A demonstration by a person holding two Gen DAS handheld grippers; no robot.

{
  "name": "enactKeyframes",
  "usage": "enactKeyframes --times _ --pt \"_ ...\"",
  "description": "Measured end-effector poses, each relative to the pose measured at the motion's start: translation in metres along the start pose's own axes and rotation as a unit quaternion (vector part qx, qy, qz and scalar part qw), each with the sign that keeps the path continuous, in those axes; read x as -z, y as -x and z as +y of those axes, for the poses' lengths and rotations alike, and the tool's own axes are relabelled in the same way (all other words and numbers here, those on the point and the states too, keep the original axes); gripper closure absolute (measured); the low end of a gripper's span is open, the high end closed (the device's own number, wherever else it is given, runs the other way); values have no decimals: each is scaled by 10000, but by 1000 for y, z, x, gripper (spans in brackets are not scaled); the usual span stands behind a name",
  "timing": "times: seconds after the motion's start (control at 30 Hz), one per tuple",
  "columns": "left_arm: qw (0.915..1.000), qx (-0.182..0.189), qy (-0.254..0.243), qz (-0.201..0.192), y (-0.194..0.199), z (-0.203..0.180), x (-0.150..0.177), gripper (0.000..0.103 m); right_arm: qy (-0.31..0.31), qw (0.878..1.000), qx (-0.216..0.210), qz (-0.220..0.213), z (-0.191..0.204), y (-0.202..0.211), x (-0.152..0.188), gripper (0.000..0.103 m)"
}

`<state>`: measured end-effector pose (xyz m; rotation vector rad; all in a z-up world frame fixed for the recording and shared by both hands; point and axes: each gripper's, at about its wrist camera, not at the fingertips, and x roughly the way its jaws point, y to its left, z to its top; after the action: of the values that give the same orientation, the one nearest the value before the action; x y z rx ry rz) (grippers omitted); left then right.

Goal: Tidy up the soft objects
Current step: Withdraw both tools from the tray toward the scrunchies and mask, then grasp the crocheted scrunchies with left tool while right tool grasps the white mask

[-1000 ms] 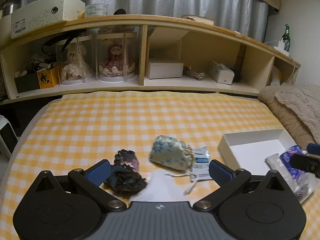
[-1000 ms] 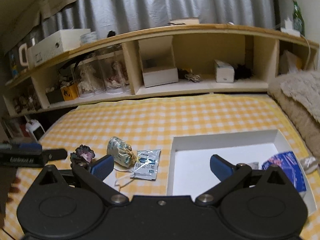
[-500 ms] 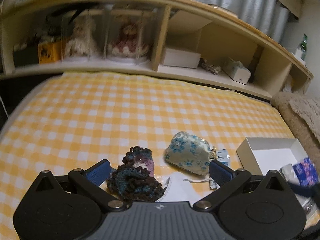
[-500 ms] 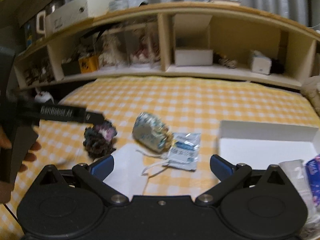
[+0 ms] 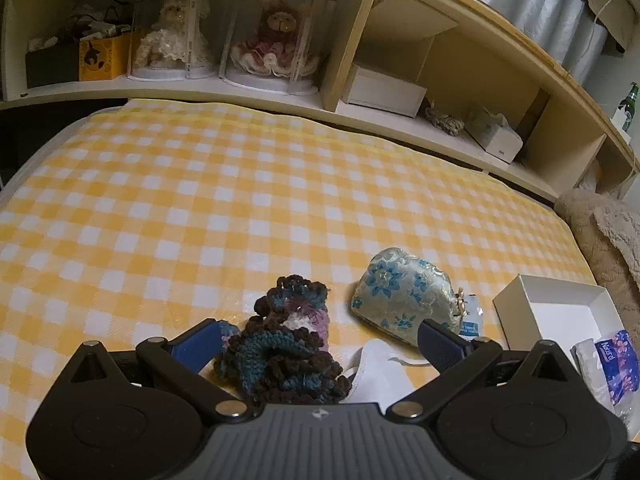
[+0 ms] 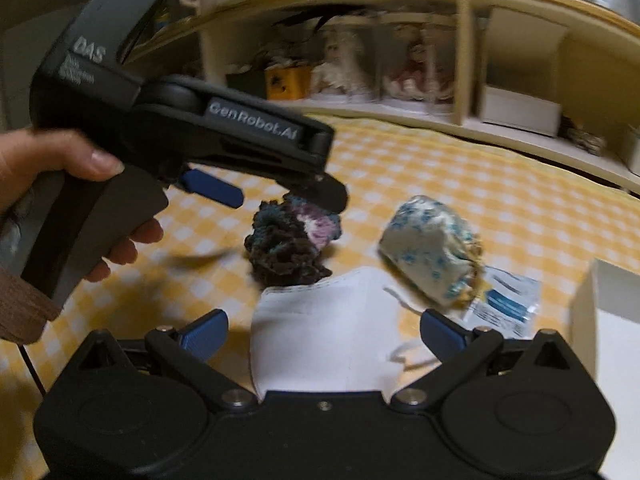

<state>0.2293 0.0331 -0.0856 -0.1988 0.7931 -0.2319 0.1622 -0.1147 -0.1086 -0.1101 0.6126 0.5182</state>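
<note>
A dark crocheted yarn piece (image 5: 286, 350) with a purple and white centre lies on the yellow checked blanket (image 5: 240, 208). My left gripper (image 5: 316, 342) is open, its fingers on either side of the crochet just above it; it also shows in the right wrist view (image 6: 280, 194). A white face mask (image 6: 328, 332) lies flat between the open fingers of my right gripper (image 6: 324, 330). A blue-flowered fabric pouch (image 5: 404, 304) sits right of the crochet, with a small clear packet (image 6: 504, 308) beside it. A white box (image 5: 560, 320) at the right holds a tissue pack (image 5: 616, 364).
A curved wooden shelf (image 5: 400, 112) runs behind the bed with two dolls in clear cases (image 5: 224, 36), small boxes and a green bottle (image 5: 630, 106). A beige fluffy blanket (image 5: 608, 240) lies at the right edge.
Both grippers have moved left and down. The left one has come over the crochet piece and the right one over the face mask. Both stay open.
</note>
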Motion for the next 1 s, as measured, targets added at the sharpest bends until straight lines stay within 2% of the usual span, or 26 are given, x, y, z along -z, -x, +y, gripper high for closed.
enactKeyframes --times 0.33,0.43,0.6,0.7,0.8,0.87,0.93,1.0 --pt "9997 -43 -73 220 -24 5 2 5 20 9985 -208 499 -8 -38 13 0" --pt "9994 -79 -95 317 -32 6 6 6 87 9971 -95 747 -7 -50 15 0" --pt "9990 -161 -69 408 -38 11 10 12 142 9970 -62 761 -4 -48 18 2" --pt "9989 -176 26 434 -41 16 11 16 174 9966 -60 803 -1 -42 19 15" --pt "9988 -134 136 460 -45 20 14 16 227 9959 -48 870 4 -36 18 33" --pt "9989 -140 140 428 -45 20 15 19 233 9955 -65 915 7 -31 17 51" --pt "9989 -163 140 417 -45 18 15 27 221 9951 -81 965 8 -26 17 58" --pt "9989 -199 126 408 -45 17 16 31 193 9946 -97 1013 8 -21 20 61"
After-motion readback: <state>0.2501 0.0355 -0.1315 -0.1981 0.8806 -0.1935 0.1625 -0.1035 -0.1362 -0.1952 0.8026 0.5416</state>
